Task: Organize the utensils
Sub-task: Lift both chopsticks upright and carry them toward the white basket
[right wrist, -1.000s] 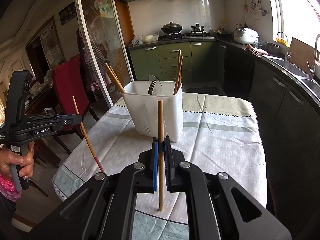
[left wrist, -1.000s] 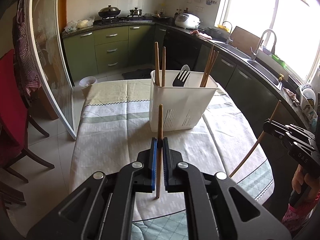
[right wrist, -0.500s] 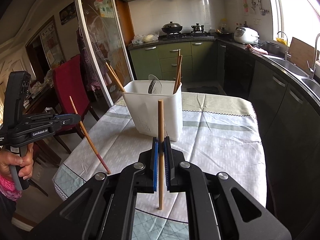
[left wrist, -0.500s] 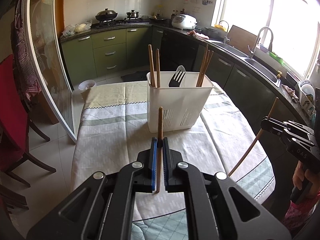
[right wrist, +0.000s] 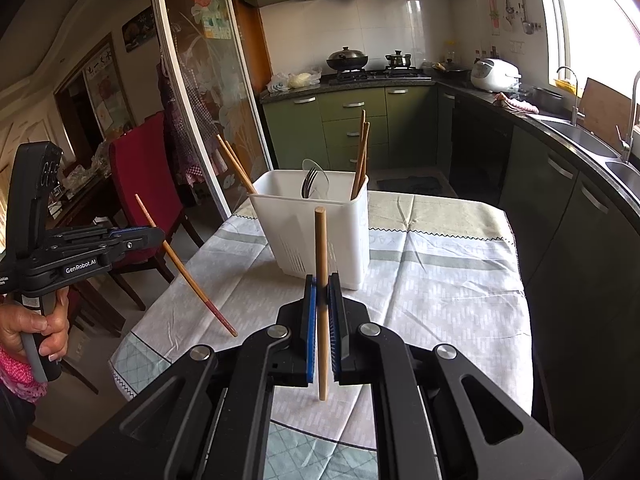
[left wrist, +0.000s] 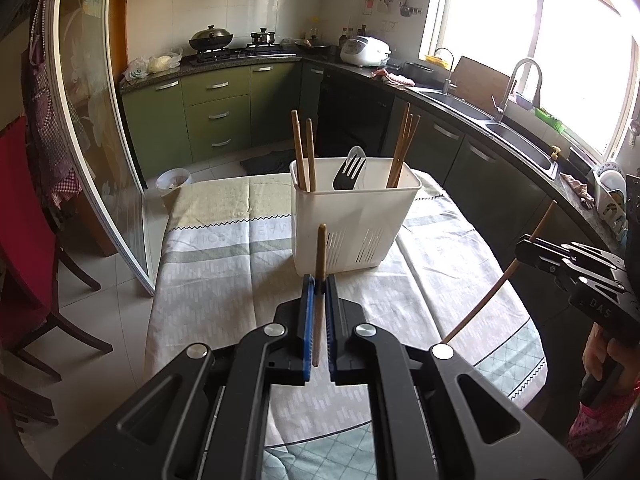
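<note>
A white utensil holder (left wrist: 354,224) stands on the table; it also shows in the right wrist view (right wrist: 316,236). It holds several wooden chopsticks (left wrist: 302,152) at both ends and a black fork (left wrist: 349,172) in the middle. My left gripper (left wrist: 319,286) is shut on a wooden chopstick (left wrist: 320,256), held upright in front of the holder. My right gripper (right wrist: 323,286) is shut on another wooden chopstick (right wrist: 321,264), also upright, short of the holder. Each gripper appears in the other's view, the right one (left wrist: 532,246) and the left one (right wrist: 154,236), with their chopsticks tilted.
The table (left wrist: 224,264) has a pale patterned cloth. A red chair (right wrist: 140,184) and a glass sliding door (left wrist: 92,128) stand to the left. Green kitchen cabinets (left wrist: 216,112) and a sink counter (left wrist: 500,120) lie behind and to the right.
Both grippers have drawn back a little from the holder and risen, each still clamped on its chopstick. The holder looks slightly farther in the left wrist view.
</note>
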Available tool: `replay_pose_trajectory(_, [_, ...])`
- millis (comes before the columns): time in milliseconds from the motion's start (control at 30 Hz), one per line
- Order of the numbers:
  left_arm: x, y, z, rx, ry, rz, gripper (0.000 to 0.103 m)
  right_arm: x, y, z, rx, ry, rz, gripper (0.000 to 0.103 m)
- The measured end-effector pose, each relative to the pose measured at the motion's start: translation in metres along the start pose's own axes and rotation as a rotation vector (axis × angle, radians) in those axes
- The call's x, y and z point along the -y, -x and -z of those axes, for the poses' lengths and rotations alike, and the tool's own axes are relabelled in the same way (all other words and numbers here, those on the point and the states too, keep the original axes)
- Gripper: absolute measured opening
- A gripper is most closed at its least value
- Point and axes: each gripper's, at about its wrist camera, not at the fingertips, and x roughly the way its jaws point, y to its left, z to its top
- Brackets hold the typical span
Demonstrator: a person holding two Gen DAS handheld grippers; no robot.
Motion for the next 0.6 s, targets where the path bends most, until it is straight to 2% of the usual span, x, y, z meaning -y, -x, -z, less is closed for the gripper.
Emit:
replay_pose_trajectory(267, [0.009,0.02,-0.022,0.047,-0.021,0.02,0.006,-0.009,0.017,-0.033,0.049,0.032,-0.009,0.007])
replay_pose_trajectory(467, [0.021,0.043,-0.062,0.101,-0.043,0.054,0.006,-0.016,0.043,-0.077,0.121,0.054,-0.014,0.007])
replay_pose_trajectory(600, [0.029,0.058,-0.096,0.172,-0.057,0.049,0.006,-0.02,0.058,-0.112,0.179,0.062,-0.016,0.007])
